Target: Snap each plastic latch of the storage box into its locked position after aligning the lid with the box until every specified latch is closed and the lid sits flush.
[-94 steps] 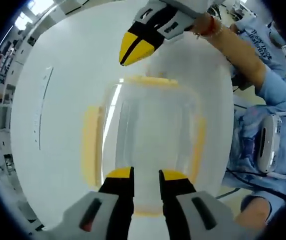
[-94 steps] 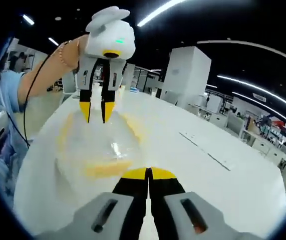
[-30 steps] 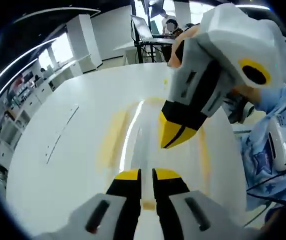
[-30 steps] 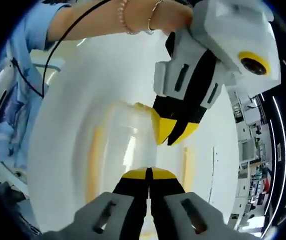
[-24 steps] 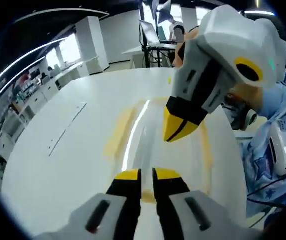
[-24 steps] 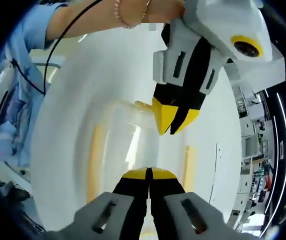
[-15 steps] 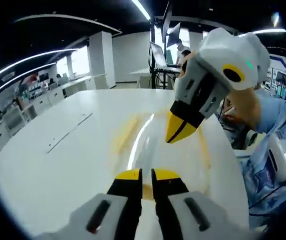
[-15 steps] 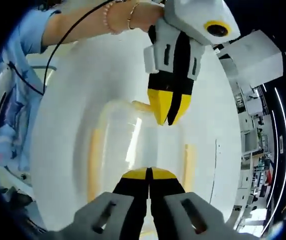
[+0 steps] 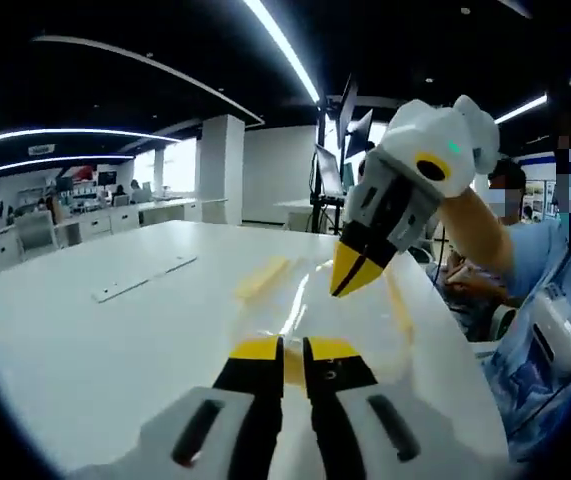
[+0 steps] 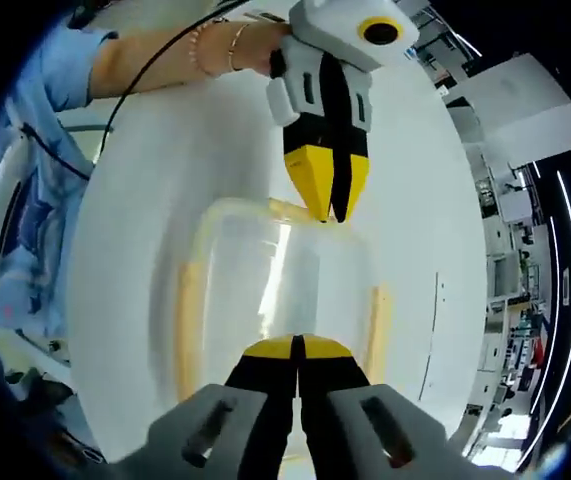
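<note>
One clear storage box [image 10: 280, 290] with yellow latches [image 10: 187, 320] sits lid-on on the white table [image 10: 135, 200] in an open-plan office, long axis running between the left gripper [image 10: 326, 205] and right gripper [image 10: 296, 348], one at each end, both with jaws near-closed, gripping nothing.

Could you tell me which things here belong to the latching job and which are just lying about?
Job:
- box, clear, on the white table
- yellow latches along its edges
- left gripper, tips at the far latch
- right gripper, jaws together

Lying about:
- flat strip on the table
- monitor on a far desk
</note>
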The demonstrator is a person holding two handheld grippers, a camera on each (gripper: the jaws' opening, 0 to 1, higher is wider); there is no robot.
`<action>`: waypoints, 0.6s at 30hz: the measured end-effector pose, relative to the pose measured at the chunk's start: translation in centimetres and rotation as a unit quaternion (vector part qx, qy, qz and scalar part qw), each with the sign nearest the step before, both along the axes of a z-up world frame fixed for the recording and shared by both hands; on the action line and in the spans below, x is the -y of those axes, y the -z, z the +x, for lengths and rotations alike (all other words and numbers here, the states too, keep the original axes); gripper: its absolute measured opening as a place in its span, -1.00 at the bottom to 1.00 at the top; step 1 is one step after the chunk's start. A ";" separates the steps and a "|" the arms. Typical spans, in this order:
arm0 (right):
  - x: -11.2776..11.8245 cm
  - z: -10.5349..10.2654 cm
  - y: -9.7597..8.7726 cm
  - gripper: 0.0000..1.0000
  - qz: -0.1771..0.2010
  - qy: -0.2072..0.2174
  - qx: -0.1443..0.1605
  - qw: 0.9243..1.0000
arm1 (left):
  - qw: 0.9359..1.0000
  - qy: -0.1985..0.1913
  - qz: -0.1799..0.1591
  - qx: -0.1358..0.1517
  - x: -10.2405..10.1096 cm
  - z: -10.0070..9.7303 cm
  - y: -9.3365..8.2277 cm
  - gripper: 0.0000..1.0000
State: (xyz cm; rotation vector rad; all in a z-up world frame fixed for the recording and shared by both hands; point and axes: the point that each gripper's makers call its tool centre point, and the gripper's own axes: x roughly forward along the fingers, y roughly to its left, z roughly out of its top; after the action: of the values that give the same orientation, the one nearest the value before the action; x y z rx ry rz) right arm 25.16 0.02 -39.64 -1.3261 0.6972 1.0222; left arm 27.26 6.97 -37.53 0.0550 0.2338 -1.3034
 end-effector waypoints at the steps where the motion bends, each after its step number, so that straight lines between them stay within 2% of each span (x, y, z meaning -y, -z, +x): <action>1: 0.0 0.0 0.0 -1.00 -0.001 -0.001 -0.001 1.000 | 1.000 0.005 -0.005 -0.010 0.0 0.0 0.1 -0.84; 2: 0.0 -0.1 0.0 -1.00 -0.002 -0.001 0.000 1.000 | 1.000 0.007 -0.010 -0.019 -0.1 0.0 0.2 -0.84; 5: 0.0 -0.2 0.0 -1.00 -0.009 -0.006 0.005 1.000 | 1.000 0.012 -0.013 -0.022 -0.4 -0.1 0.4 -0.87; 8: 0.5 -0.3 0.0 -1.00 -0.023 -0.006 0.002 1.000 | 1.000 0.008 0.017 -0.025 -0.7 0.3 1.9 -0.91; 10: 0.8 -0.4 0.0 -1.00 -0.026 -0.006 0.001 1.000 | 0.999 0.017 0.007 -0.031 -0.9 0.2 1.8 -0.95; 18: 1.3 -0.5 -0.1 -1.00 0.007 0.004 -0.015 1.000 | 0.999 0.038 0.023 -0.031 -0.9 -0.7 2.9 -0.97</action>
State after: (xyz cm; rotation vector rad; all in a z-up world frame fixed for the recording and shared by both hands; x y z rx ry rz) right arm 24.63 -1.31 -39.57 -1.2970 0.7168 1.0408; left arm 26.60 7.87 -40.42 0.0636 0.3165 -1.3772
